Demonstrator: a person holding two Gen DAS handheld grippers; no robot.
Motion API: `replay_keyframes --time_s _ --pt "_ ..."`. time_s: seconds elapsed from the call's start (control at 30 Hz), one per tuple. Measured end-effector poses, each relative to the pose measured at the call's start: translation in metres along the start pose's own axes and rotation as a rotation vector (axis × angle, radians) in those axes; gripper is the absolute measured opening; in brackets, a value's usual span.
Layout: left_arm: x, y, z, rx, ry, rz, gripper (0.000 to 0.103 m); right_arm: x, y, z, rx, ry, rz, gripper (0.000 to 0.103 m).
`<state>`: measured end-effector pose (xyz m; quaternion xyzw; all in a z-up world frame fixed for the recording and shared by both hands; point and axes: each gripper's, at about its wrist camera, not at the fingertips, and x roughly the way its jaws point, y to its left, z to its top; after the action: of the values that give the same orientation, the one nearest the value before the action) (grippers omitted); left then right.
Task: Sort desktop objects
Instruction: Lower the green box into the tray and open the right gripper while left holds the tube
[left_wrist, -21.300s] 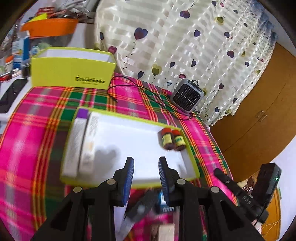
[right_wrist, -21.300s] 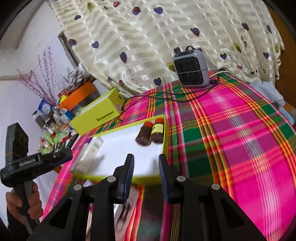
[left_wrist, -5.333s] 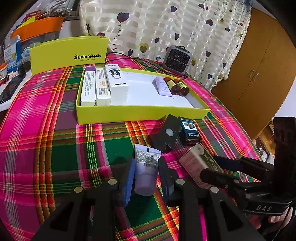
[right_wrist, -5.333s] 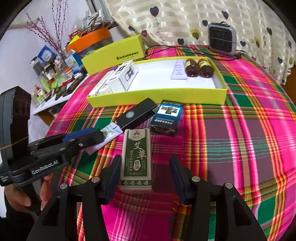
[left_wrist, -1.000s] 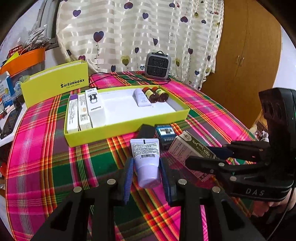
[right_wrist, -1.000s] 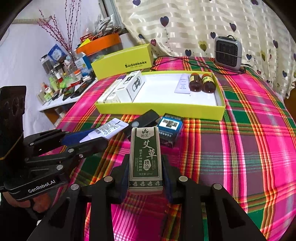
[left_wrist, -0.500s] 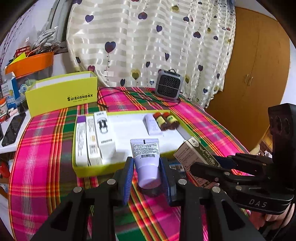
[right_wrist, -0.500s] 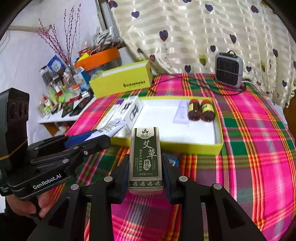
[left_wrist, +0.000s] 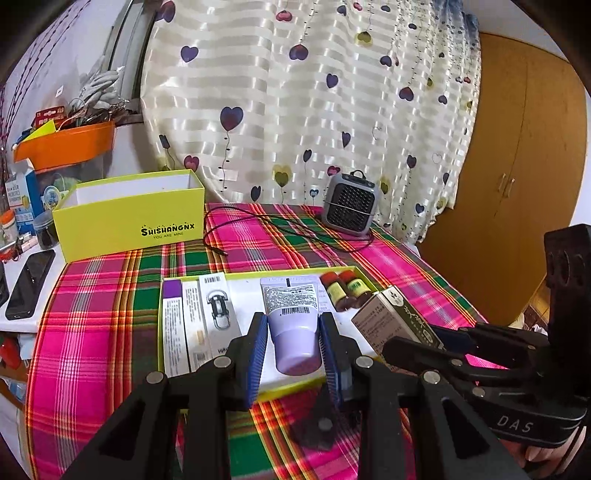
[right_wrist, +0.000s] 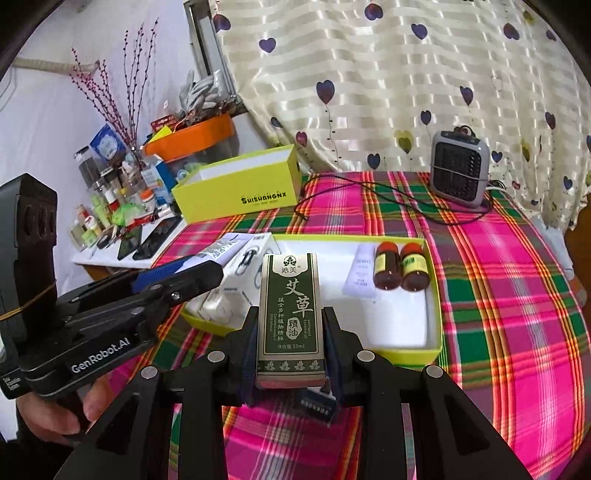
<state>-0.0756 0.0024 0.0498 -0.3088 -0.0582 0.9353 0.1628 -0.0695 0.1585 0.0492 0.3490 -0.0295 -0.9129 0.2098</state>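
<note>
Left wrist view: the left gripper (left_wrist: 293, 343) squeezes a purple tube (left_wrist: 292, 325) above the yellow tray (left_wrist: 280, 393) on the checked tablecloth (left_wrist: 103, 295); a heart curtain (left_wrist: 295, 110) hangs behind.

Right wrist view: the right gripper (right_wrist: 291, 347) clamps a green box (right_wrist: 290, 314) over the tray's near edge.

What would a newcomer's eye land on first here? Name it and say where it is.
Two held items stand out: a lavender tube clamped in the left gripper and a green carton in the right gripper, both above the near edge of the yellow tray. Beneath lies a loud pink-and-green plaid tablecloth.
</note>
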Motion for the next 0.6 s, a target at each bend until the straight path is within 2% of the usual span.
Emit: replay_keyframes --time_s 0.27,0.6 --pt "0.014 0.023 0.002 -0.051 -0.021 0.019 0.029 0.019 0.000 0.011 0.010 0.011 -0.002 0.033" --pt "0.013 0.060 0.001 -0.131 -0.047 0.057 0.029 0.060 0.001 0.019 0.032 0.069 0.008 0.033"
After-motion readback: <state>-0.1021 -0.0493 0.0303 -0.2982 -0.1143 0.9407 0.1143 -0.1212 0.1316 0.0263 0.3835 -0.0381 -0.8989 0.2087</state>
